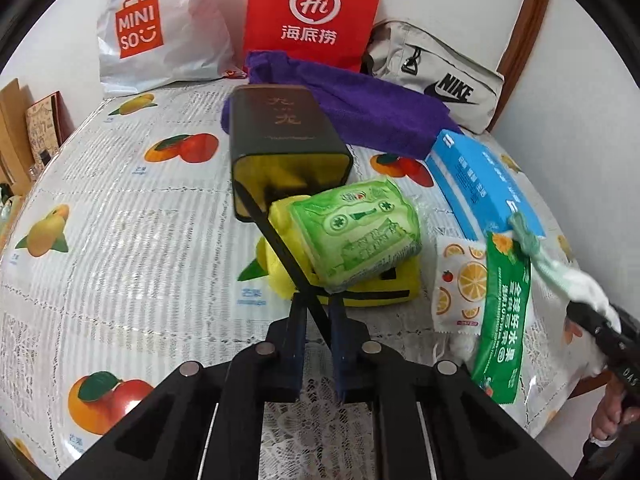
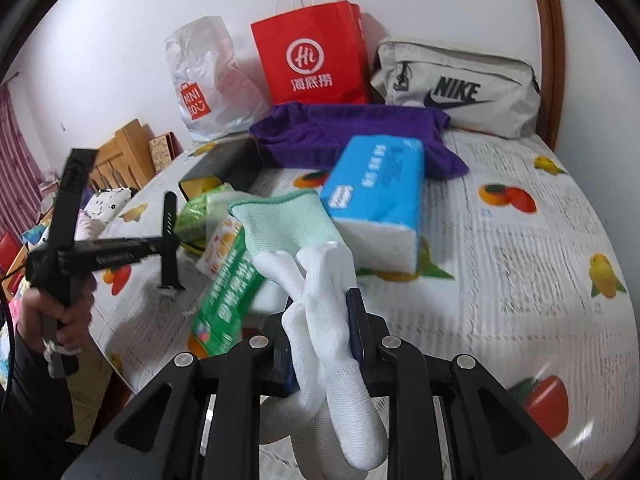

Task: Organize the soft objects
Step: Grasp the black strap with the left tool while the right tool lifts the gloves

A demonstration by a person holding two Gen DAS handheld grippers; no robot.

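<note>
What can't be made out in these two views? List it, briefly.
Left wrist view: the yellow item is mostly covered by the green pack; the dark box hides its own depth.
Right wrist view: print on the green bag is motion-blurred; the white glove covers one pad of the right tool.

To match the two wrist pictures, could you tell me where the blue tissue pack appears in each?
Left wrist: the tissue pack lies right of centre, beside the purple towel.
Right wrist: the tissue pack is at centre, just beyond the held glove.
Shared landmark: the red bag at the wall.
</note>
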